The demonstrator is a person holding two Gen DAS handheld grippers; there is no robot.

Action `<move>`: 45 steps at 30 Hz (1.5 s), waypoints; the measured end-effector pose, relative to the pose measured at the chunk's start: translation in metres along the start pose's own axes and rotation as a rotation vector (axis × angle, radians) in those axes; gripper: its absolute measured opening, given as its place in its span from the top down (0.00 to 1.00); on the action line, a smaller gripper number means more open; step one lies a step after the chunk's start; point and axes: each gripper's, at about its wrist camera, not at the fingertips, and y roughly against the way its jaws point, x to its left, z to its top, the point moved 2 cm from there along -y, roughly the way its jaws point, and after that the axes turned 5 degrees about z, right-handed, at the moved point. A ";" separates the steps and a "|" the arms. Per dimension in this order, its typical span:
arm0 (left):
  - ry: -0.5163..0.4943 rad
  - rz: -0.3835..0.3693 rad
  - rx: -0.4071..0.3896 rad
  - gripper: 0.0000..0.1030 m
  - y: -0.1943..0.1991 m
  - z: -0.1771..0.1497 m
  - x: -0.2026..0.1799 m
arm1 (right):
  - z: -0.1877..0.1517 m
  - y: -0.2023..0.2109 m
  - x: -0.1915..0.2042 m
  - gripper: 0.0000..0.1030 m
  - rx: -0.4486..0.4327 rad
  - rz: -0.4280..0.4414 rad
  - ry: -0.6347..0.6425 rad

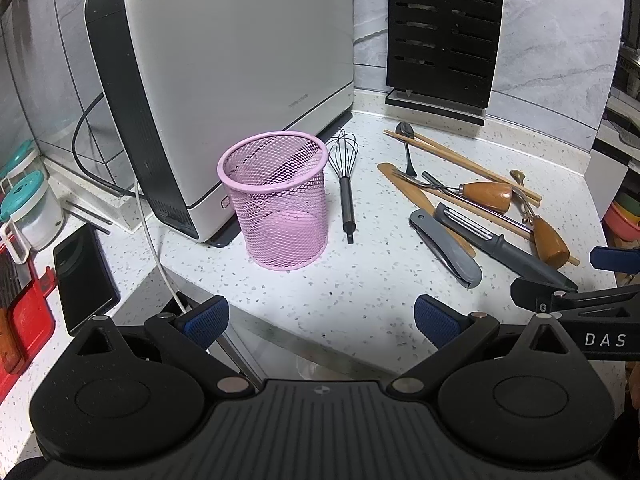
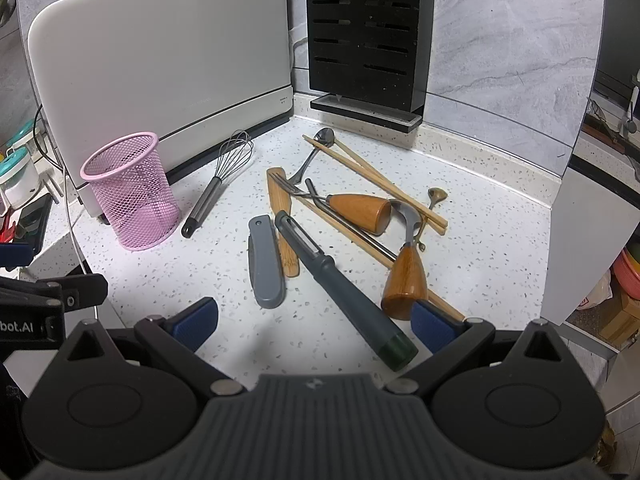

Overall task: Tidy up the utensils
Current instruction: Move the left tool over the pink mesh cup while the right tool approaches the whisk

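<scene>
Only left wrist shows phone (image 1: 82,276); peeler (image 2: 340,284) nearer right.

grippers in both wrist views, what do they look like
Both match: the left gripper and right gripper have matte black linkage arms with silver pivot pins, blue textured finger pads, round black discs and a ribbed grey centre plate. White lettering marks their sides.

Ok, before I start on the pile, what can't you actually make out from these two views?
- Folding knife: blade folded into the grey handle, both views.
- Wooden spatula: middle covered by the fork and peeler, both views.
- Knife block: slots dark, contents unreadable; top cut off by the frame edge.
- Pink mesh cup: looks empty, but its floor is seen only through the mesh.
- Small brass spoon: handle hidden behind the chopsticks, right wrist view.
</scene>
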 end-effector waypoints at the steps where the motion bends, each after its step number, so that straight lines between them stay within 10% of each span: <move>1: -0.001 -0.004 0.002 0.00 0.000 0.000 0.000 | 0.000 0.000 0.000 0.03 0.001 0.000 0.001; 23: 0.105 -0.157 0.070 0.00 -0.009 0.088 0.064 | 0.088 -0.005 -0.021 0.03 -0.057 0.140 0.147; 31: 0.156 -0.129 0.148 0.41 -0.034 0.092 0.085 | 0.115 -0.027 -0.030 0.03 -0.053 0.134 0.242; 39: 0.191 -0.119 0.200 0.46 -0.047 0.098 0.088 | 0.122 -0.073 -0.021 0.03 0.084 0.258 0.204; 42: 0.159 -0.096 0.235 0.71 -0.055 0.101 0.081 | 0.119 -0.079 -0.019 0.03 0.101 0.300 0.173; 45: 0.158 -0.071 0.261 0.72 -0.064 0.103 0.081 | 0.117 -0.080 -0.015 0.03 0.089 0.304 0.179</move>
